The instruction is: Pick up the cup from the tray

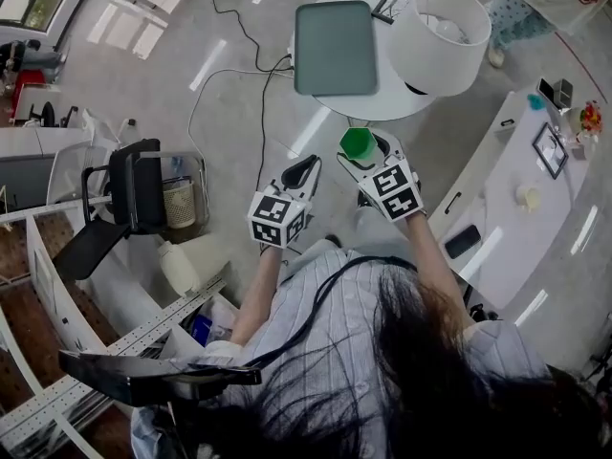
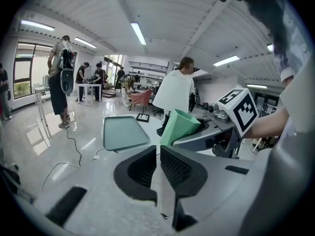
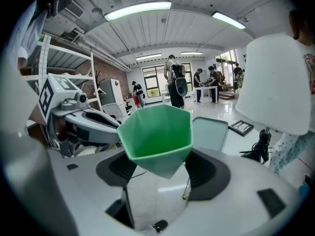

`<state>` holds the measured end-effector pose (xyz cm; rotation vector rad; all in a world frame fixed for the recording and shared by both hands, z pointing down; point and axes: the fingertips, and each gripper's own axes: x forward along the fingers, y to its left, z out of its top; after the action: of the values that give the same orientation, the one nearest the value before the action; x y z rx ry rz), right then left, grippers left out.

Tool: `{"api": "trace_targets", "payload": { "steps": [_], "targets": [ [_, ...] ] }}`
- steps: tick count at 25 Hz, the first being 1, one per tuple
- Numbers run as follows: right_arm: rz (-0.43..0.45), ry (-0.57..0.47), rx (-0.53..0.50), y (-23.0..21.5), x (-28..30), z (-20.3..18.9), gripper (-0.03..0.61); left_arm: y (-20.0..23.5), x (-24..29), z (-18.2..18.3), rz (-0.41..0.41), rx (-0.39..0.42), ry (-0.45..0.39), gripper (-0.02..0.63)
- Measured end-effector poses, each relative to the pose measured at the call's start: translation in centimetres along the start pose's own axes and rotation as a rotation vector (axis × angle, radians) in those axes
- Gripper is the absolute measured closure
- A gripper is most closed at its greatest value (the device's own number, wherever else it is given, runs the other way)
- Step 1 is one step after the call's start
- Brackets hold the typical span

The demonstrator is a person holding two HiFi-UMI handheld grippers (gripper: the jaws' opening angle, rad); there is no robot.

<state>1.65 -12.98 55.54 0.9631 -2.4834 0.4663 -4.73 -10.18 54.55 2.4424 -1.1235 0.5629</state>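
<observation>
Bright, even light from ceiling tubes [image 3: 138, 10]; glare streaks the floor [image 1: 206, 65] at 11 o'clock. Gripper views bulge, corners black; the left gripper [image 2: 158, 151] blurs close up.

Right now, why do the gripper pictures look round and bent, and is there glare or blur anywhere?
Left gripper view: the wide-angle lens curves the ceiling lights and blackens the corners; the floor shines. Right gripper view: same round frame; green cup sharp, white lampshade very bright. Head view: straighter; light streaks glare on the floor; hair at the bottom looks soft.
</observation>
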Motion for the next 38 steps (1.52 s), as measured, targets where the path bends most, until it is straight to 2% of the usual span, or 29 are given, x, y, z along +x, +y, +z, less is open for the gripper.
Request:
{"api": "trace_targets", "payload": {
  "steps": [12,26,38],
  "targets": [
    [-0.028,0.012,-0.013,8.1,-0.7,-1.0,0.275,0.3,-7.8,-3.5,-0.019,-0.013,-0.056,0.578],
    [-0.024,0.019,-0.006,20.4,-3.0,-4.3,0.275,-1.6,-17.1,-9.4,-0.057,-0.022,-0.1,0.578],
    [-0.034,0.055,-0.023,26.9,-6.7,-8.7,0.275,-4.9,-20.8,-12.7,-0.104,-0.005,-0.114,0.578]
  ]
}}
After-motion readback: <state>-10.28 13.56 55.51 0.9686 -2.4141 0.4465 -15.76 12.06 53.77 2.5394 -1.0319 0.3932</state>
